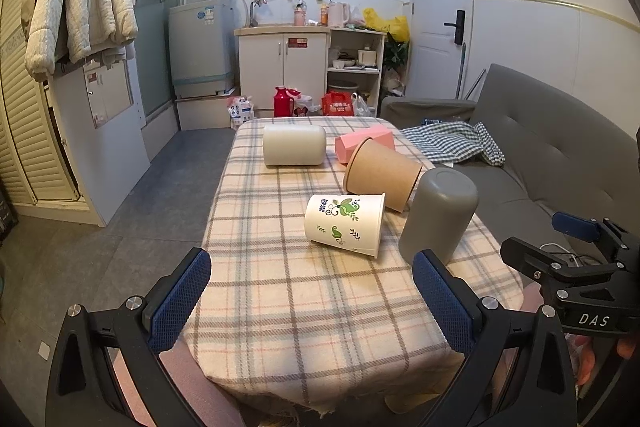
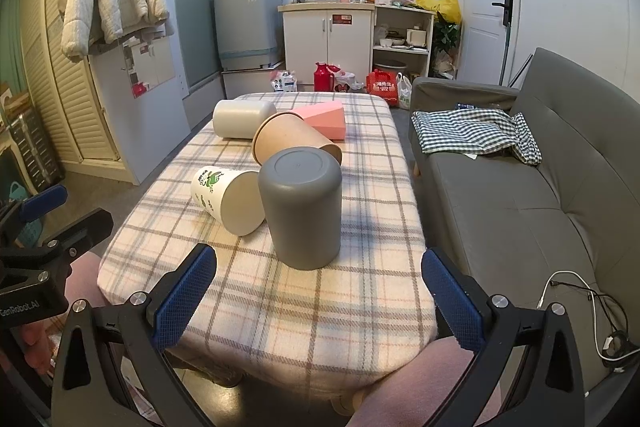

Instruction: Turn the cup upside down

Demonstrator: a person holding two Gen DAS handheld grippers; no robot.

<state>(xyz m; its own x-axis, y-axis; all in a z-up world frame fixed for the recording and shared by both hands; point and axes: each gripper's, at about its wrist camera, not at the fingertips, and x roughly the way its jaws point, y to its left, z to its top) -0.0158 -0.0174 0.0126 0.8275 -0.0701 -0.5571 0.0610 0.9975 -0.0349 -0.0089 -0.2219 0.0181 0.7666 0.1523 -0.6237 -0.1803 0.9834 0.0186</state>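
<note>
Sofa (image 2: 520, 195) on my right, grey, checked cloth (image 2: 476, 135) lying on its seat; its far end is cut off by the frame edge. Worktop (image 1: 320, 307) ahead under a plaid cover, near edge hidden behind my fingers.

Grey cup (image 2: 302, 211) stands upside down, base up, near the worktop's right side, closest to my right gripper (image 2: 320, 301). Its rim is pressed into the cloth, not visible. From the left wrist view its lower edge is clipped by a finger pad.

Brown paper cup (image 1: 382, 173) on its side behind it, mouth toward the left; its base is partly hidden by the grey cup in the right wrist view. Printed white paper cup (image 1: 346, 225) on its side just beside both; whether it touches the grey cup, can't tell. Beige cup (image 1: 294, 145) on its side at the far end. Pink box (image 1: 360, 143) next to it, mostly blocked by the brown cup.

Left gripper (image 1: 312, 301): fingers spread wide, nothing between them. Right gripper: same, spread and holding nothing, short of the grey cup.
</note>
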